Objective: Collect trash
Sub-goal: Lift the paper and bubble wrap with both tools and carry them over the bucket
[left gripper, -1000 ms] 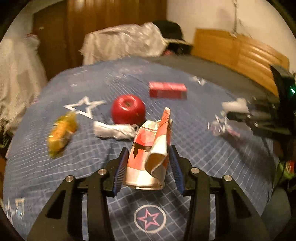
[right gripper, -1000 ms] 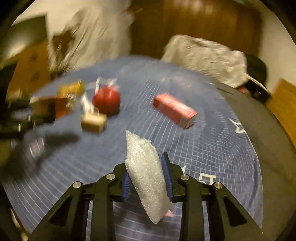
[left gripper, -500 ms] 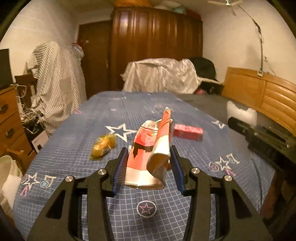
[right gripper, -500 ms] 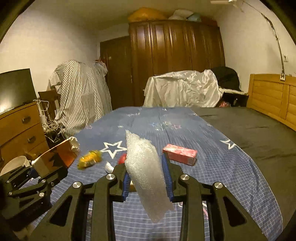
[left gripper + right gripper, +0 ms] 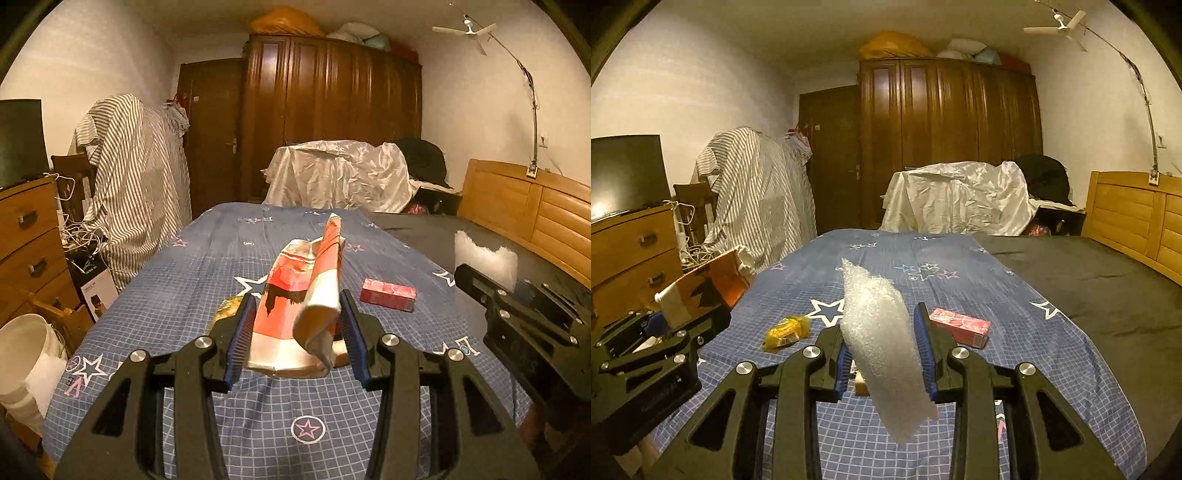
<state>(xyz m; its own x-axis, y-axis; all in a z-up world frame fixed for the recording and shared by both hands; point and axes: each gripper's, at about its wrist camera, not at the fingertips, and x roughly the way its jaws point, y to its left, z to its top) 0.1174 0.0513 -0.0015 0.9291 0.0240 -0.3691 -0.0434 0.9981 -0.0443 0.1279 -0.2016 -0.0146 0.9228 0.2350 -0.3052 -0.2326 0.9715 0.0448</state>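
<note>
My left gripper [image 5: 297,339] is shut on a crushed red and white paper cup [image 5: 295,306], held above the blue star-print bedspread [image 5: 177,295]. My right gripper [image 5: 884,354] is shut on a piece of clear bubble wrap [image 5: 882,343] that hangs down between the blue pads. In the right wrist view the left gripper [image 5: 657,332] with the cup [image 5: 701,291] shows at the left. In the left wrist view the right gripper's body and the bubble wrap [image 5: 484,258] show at the right. A pink carton [image 5: 960,326] and a yellow wrapper [image 5: 786,330] lie on the bed.
A white bucket [image 5: 26,354] stands on the floor at the bed's left corner, by a wooden dresser [image 5: 26,236]. Beyond the bed are a striped cloth over a chair [image 5: 136,173], a white sheeted heap [image 5: 340,177] and a dark wardrobe [image 5: 332,110]. A wooden headboard [image 5: 535,214] lines the right.
Both grippers have risen and tilted up from looking down at the bed toward the room, still holding the cup and the bubble wrap. The apple has gone out of sight behind them.
</note>
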